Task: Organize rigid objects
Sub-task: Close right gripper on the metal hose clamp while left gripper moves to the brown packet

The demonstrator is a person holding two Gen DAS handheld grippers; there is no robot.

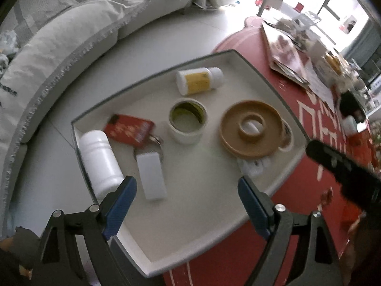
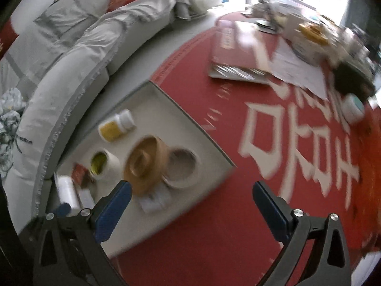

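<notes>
- The bench [image 2: 214,226], red with big white lettering, is half taken up: the white tray [image 1: 181,243] sits at its near edge by the sofa [image 1: 59,54], while books and clutter crowd the far end, well apart from the tray.
- The tray is where the sorting happens, and everything rigid in reach is already lying in it, so the job now looks like choosing the next pick or tidying what is there.
- The tan ring [image 1: 251,131] is the biggest piece, leaning on a tape roll [image 2: 182,169] beside it. Lift it straight up or that roll gets dragged along.
- The white bottle [image 1: 98,159] lies on its side touching the tray's left rim, just beside the left gripper [image 1: 187,205]. A cylinder like that will likely roll, so pinch it across the body.
- The yellow bottle [image 1: 200,79], also on its side, rests near the far rim with bare floor around it.
- The green-lined tape [image 1: 188,121] stands mid-tray, the red tag [image 1: 129,130] and white fob [image 1: 151,176] touching on one keyring.
- Left jaws: spread wide and empty, over the tray's bare near half.
- The right gripper [image 2: 190,205] has jaws spread wide and empty too, straddling the tray's corner with open red bench to its right.
</notes>
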